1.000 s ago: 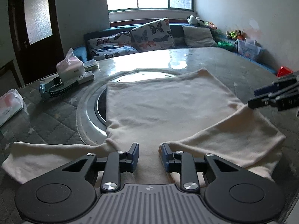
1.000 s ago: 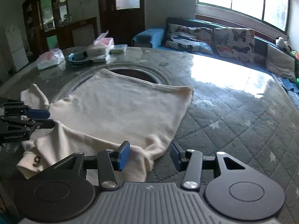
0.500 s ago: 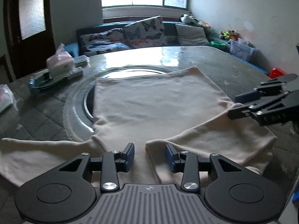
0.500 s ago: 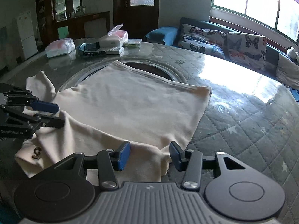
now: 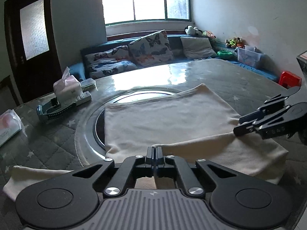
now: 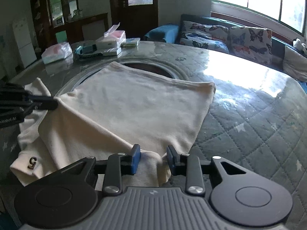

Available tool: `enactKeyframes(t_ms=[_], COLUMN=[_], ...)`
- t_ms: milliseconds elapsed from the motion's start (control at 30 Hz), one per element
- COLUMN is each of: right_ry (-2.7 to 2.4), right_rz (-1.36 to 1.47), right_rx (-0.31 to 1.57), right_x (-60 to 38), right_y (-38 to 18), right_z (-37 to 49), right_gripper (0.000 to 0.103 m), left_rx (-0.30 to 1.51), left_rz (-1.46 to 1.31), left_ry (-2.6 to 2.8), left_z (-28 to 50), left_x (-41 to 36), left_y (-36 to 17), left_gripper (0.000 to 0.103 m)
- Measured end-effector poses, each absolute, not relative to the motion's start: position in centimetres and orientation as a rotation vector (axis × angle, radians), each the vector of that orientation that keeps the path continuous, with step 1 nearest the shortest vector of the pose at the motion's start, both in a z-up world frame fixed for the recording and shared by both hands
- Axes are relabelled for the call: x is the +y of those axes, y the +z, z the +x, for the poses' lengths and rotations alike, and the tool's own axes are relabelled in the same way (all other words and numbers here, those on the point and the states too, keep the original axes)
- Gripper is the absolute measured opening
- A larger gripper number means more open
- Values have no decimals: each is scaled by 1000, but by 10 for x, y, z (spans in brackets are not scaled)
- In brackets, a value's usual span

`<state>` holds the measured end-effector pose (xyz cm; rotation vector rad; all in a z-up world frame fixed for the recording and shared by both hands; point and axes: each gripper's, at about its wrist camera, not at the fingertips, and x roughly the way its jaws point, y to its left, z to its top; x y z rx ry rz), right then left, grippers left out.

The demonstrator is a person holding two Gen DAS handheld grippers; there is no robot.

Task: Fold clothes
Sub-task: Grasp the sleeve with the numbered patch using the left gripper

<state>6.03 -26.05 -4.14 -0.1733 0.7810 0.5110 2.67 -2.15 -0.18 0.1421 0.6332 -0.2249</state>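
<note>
The quilted table (image 6: 259, 118) runs bare and wide right of the cream shirt (image 6: 134, 105), clutter only at its far left edge. The shirt lies flat over the round inset, long axis running away from the grippers, hem farthest. The left gripper (image 5: 154, 153) has closed tight, pinching the near fabric edge; the right gripper (image 6: 153, 158) has been narrowing around a bunched fold.
</note>
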Motion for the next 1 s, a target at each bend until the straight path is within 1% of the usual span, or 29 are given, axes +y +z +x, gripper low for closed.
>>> enactKeyframes(t_ms=[167,367,433,667,867,1000], right_ry=[517,500,508,604,637,645], right_rz=[-164,-196,-191,-226,-284,-309], right_rx=[749,783,773,785,834,828], right_x=[-268,-266,-266,-263,-248,-238], right_y=[-29,-43,-37,-18,-33,-31], right_z=[51,51,49,27,17,17], right_gripper=[28,27,27,28,28,28], left_rx=[657,699,713,714,728,715], left_rz=[132,142,148,86,120,111], left_ry=[-232,-210,-200,-228,-253,-238], left_z=[30,34,33,15,5,2], left_x=[-18,-17,-14,-2,-10,-5], left_y=[-5,-9,-11,-5,-18,-16], left_gripper=[2,2,5,5,6,8])
